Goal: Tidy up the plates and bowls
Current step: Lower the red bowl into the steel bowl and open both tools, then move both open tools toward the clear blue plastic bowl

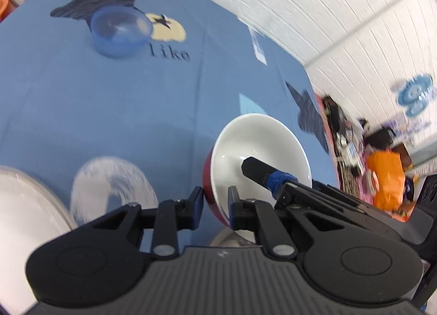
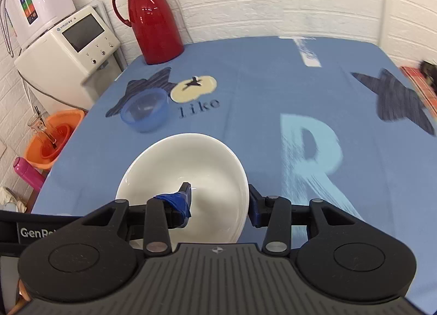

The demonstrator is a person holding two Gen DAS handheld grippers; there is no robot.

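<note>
White brick wall behind, blue printed cloth (image 2: 245,74) over the surface. Far left off the surface in the right wrist view: white appliance (image 2: 68,50), orange basin (image 2: 54,137) lower down. Red jug (image 2: 153,20) at the back left corner. Blue translucent bowl (image 2: 144,112) sits on the star print, next to "Liko" lettering, well apart from the grippers. White bowl (image 2: 185,178) with red outside sits front centre, tilted in the left wrist view. Left gripper (image 1: 214,205): fingers narrow, pinching the near rim of the white bowl, one finger on the red outer wall, one inside. Right gripper (image 2: 218,200): fingers fairly wide, straddling the bowl's right rim, the blue-taped finger (image 2: 177,203) inside the bowl, the other finger outside at the rim; contact cannot be told. Pale plate edge (image 1: 24,205) at lower left of the left wrist view. Clutter blurred at far right.
</note>
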